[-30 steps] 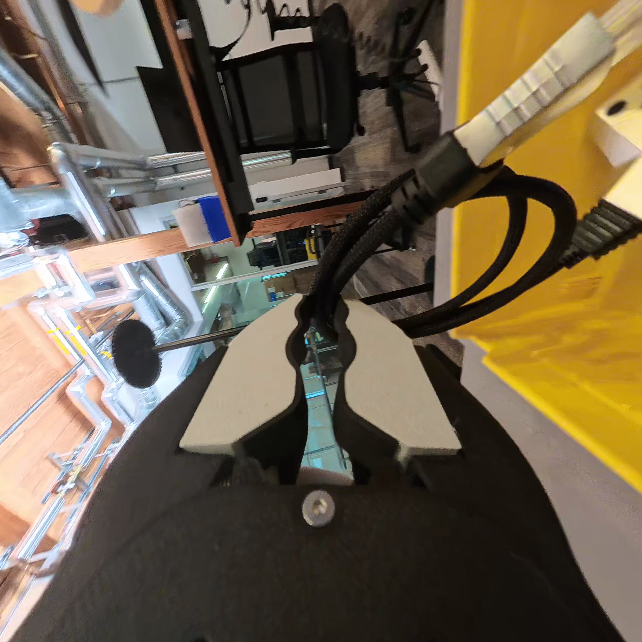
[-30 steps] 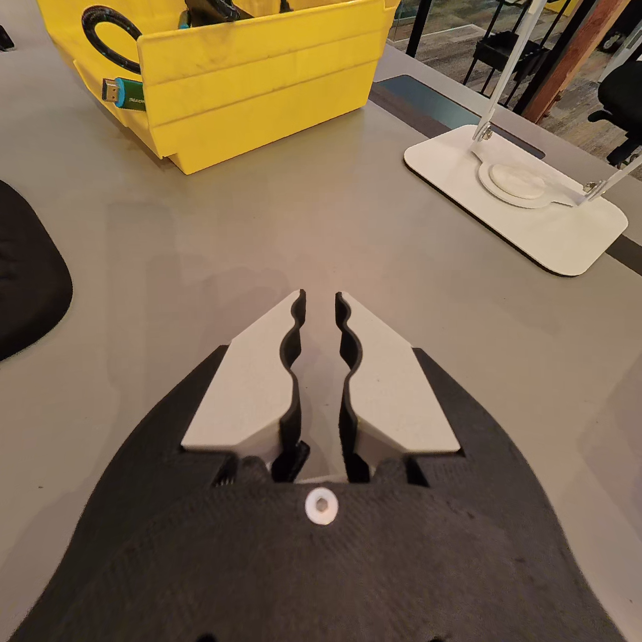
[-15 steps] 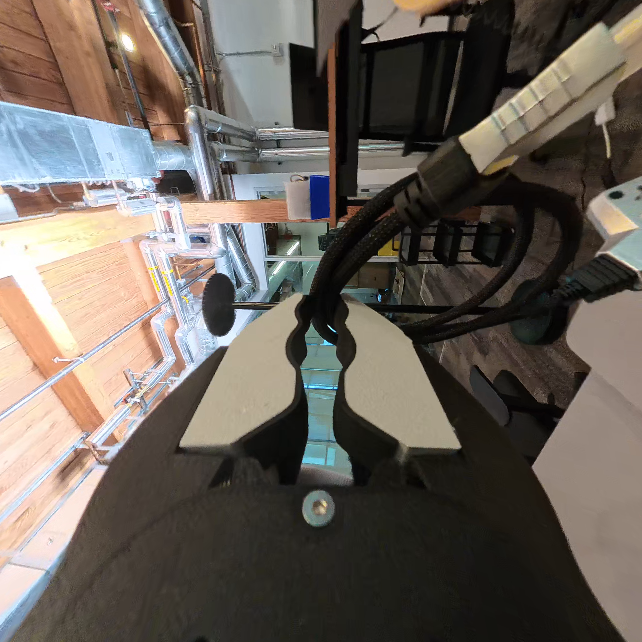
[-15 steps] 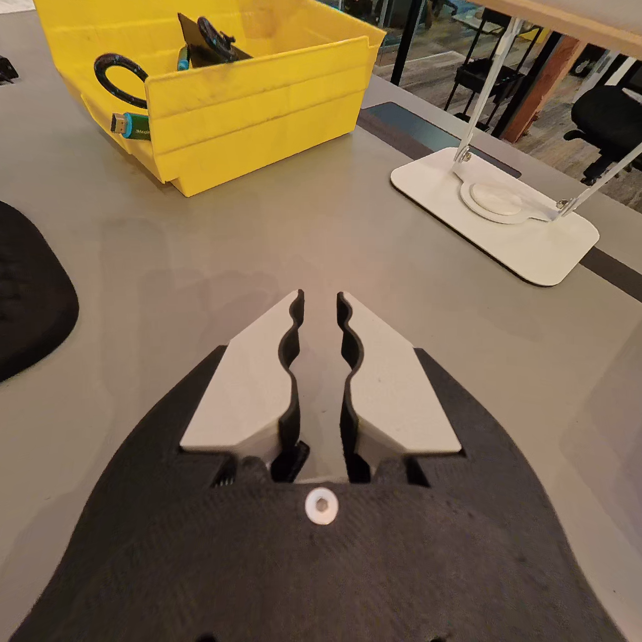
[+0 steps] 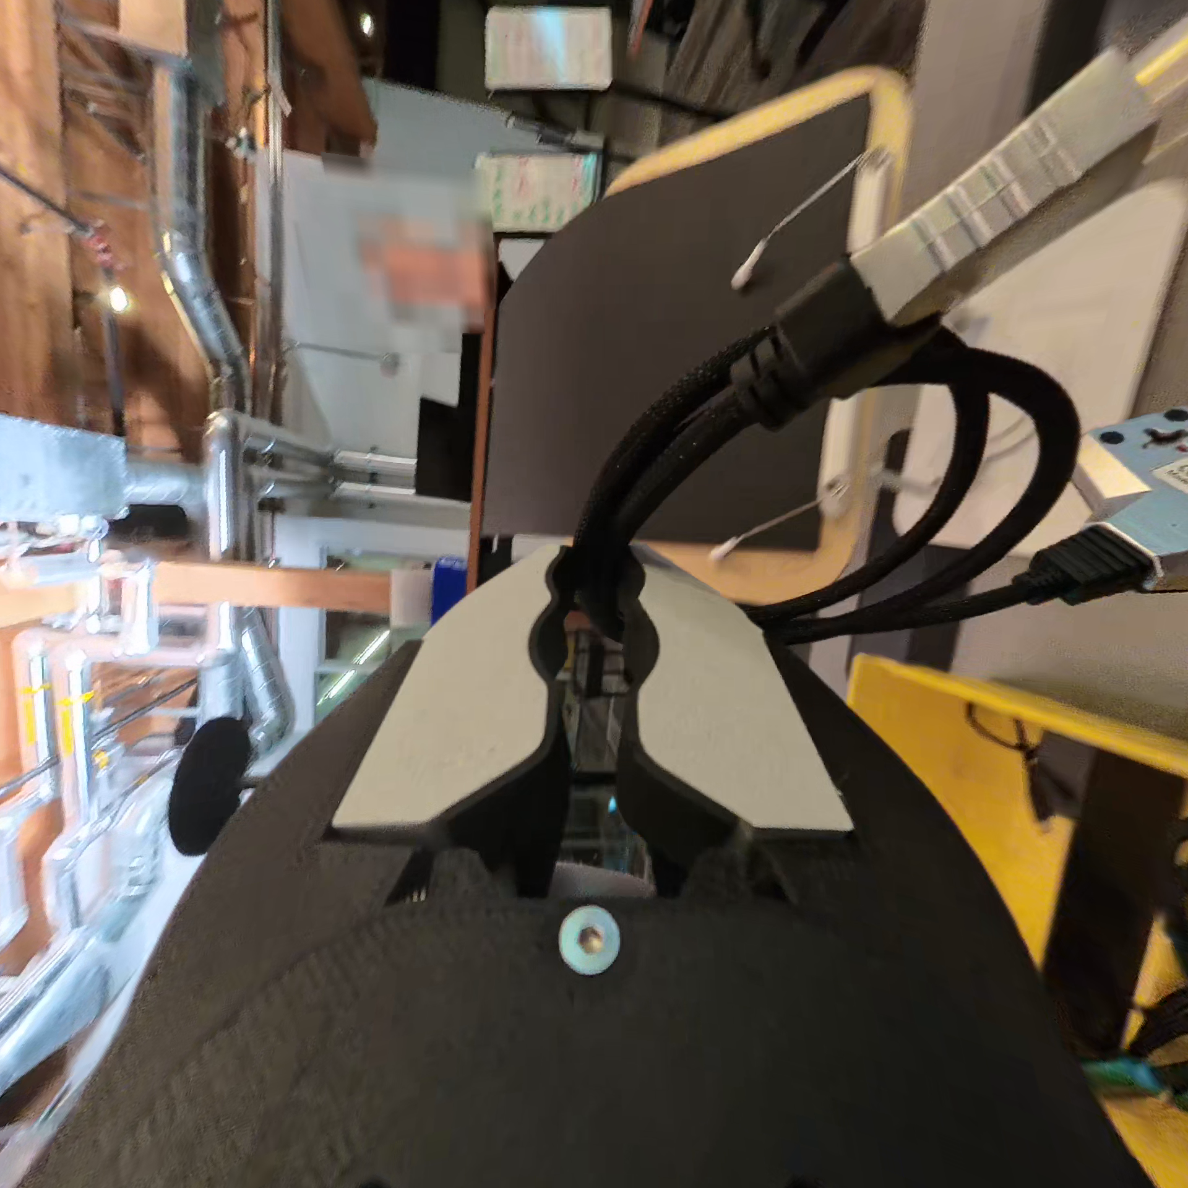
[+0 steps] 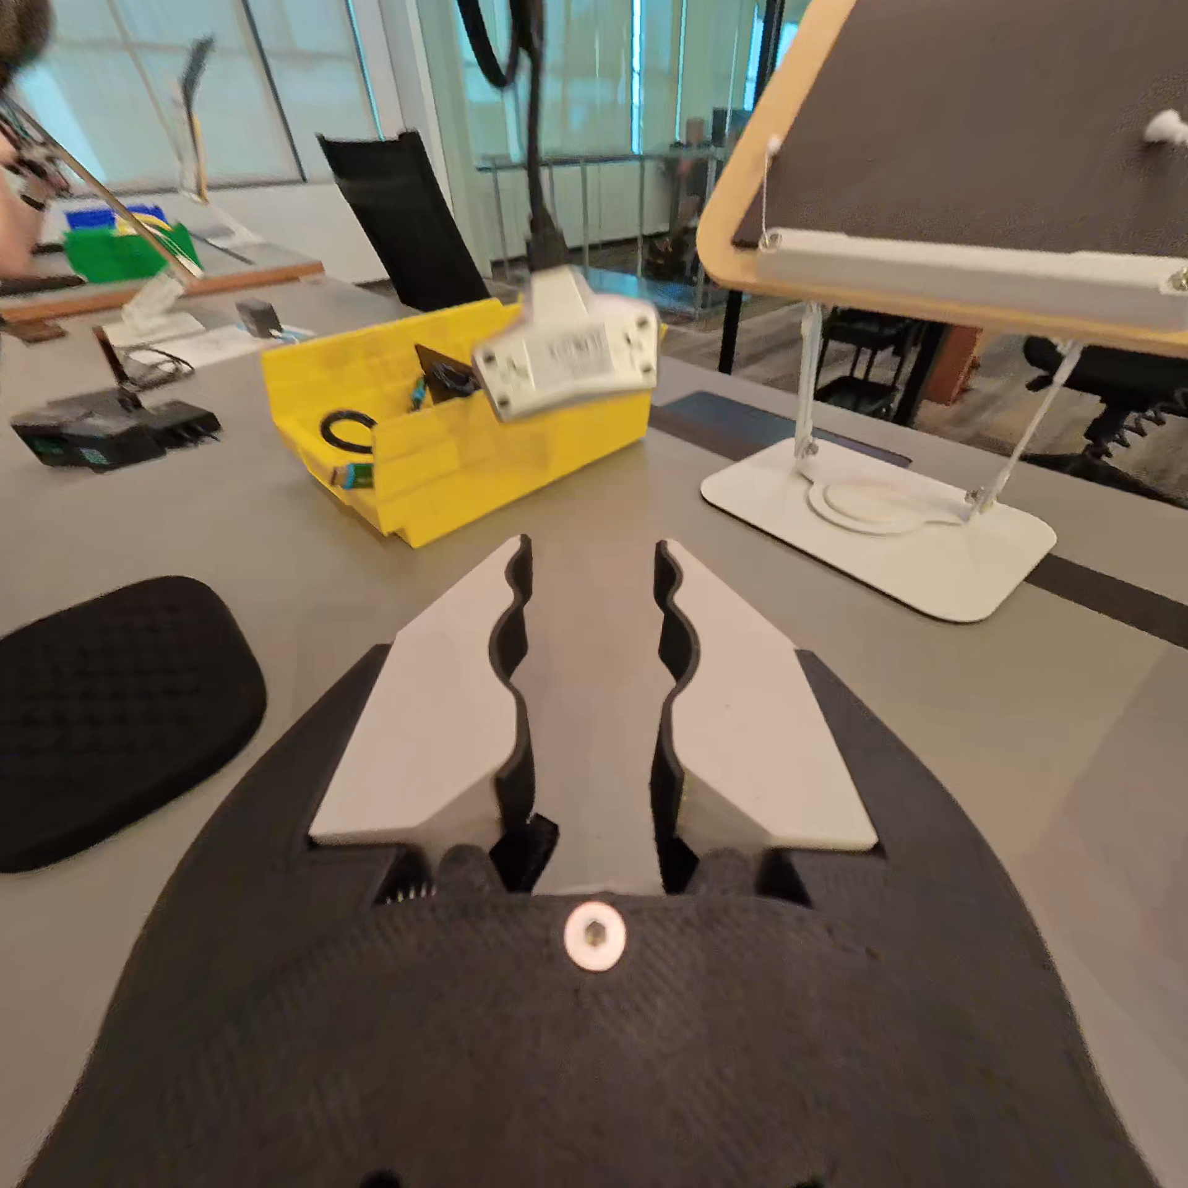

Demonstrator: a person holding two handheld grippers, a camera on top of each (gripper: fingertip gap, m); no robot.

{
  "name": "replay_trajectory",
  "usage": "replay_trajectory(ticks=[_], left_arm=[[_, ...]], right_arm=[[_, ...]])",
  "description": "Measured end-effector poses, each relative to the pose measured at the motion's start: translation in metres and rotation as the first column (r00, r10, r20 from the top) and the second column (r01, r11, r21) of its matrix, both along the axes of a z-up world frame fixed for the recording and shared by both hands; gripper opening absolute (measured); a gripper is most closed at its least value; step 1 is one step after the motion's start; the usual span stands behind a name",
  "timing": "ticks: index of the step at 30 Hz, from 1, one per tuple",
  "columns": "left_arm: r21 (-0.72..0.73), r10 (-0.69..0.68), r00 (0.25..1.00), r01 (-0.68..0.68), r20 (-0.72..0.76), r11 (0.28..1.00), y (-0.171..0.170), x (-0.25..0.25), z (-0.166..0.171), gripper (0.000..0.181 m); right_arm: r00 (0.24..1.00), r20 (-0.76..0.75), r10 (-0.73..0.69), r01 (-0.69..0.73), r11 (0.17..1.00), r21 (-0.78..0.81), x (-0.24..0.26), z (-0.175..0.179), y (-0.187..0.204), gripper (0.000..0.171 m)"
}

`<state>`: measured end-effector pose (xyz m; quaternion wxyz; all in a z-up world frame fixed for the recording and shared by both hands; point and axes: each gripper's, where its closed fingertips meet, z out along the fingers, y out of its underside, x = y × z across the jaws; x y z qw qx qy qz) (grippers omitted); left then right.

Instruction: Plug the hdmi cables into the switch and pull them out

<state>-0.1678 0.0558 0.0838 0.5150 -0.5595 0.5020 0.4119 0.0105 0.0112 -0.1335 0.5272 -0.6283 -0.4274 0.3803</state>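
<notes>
left tongs [image 5: 594,594]: your tips pinch the black braided hdmi cables [image 5: 649,463], lifted off the table
switch [image 6: 566,360]: silver metal box, dangles above yellow plastic bin [image 6: 463,443]
right tongs [image 6: 593,559]: yours gape apart, empty, over grey table [image 6: 643,488]
nearby: white tablet stand [image 6: 887,546] at right, black mesh pad [image 6: 109,713] at left

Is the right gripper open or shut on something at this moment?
Open. In its own wrist view the right gripper shows bare grey table through the gap between its fingers, with nothing between them.
</notes>
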Motion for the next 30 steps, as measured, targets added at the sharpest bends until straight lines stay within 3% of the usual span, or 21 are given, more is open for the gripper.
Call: replay_trajectory(ticks=[8, 12, 14, 15, 20, 23, 25, 27, 30], left_arm=[[-0.100, -0.208, 0.977, 0.203, -0.040, 0.974, -0.018, 0.151, -0.053, 0.013], [-0.137, -0.280, 0.960, 0.276, -0.016, 0.951, -0.029, 0.203, -0.065, 0.013], [-0.164, -0.302, 0.953, 0.298, -0.001, 0.940, -0.034, 0.219, -0.068, 0.013], [-0.159, -0.308, 0.951, 0.302, -0.011, 0.940, -0.035, 0.224, -0.066, 0.013], [-0.157, -0.318, 0.948, 0.311, -0.022, 0.937, -0.034, 0.233, -0.058, 0.013], [-0.172, -0.324, 0.946, 0.318, -0.009, 0.932, -0.035, 0.239, -0.054, 0.015], [-0.153, -0.345, 0.938, 0.345, 0.027, 0.926, -0.038, 0.249, -0.048, 0.028], [-0.147, -0.347, 0.935, 0.353, 0.066, 0.924, -0.043, 0.255, -0.043, 0.059], [-0.154, -0.360, 0.920, 0.382, 0.156, 0.911, -0.056, 0.256, -0.031, 0.079]], right_arm=[[0.997, 0.074, -0.022, 0.023, 1.000, -0.006, 0.001, -0.008, 0.004, 0.056], [0.989, 0.137, -0.061, 0.060, 0.998, 0.007, 0.006, -0.019, 0.012, 0.057], [0.976, 0.194, -0.094, 0.092, 0.996, 0.020, 0.012, -0.029, 0.020, 0.041], [0.974, 0.208, -0.090, 0.087, 0.996, 0.023, 0.014, -0.032, 0.021, 0.017], [0.986, 0.155, -0.060, 0.060, 0.998, 0.002, 0.018, -0.021, 0.021, 0.015], [1.000, 0.027, 0.001, 0.002, 0.994, -0.108, 0.012, -0.012, 0.013, 0.014], [0.996, -0.080, 0.036, -0.050, 0.983, -0.177, 0.009, -0.001, 0.009, 0.015], [0.981, -0.189, 0.047, -0.092, 0.967, -0.237, 0.011, 0.011, 0.008, 0.014], [0.939, -0.340, 0.042, -0.155, 0.938, -0.311, 0.021, 0.025, 0.012, 0.014]])
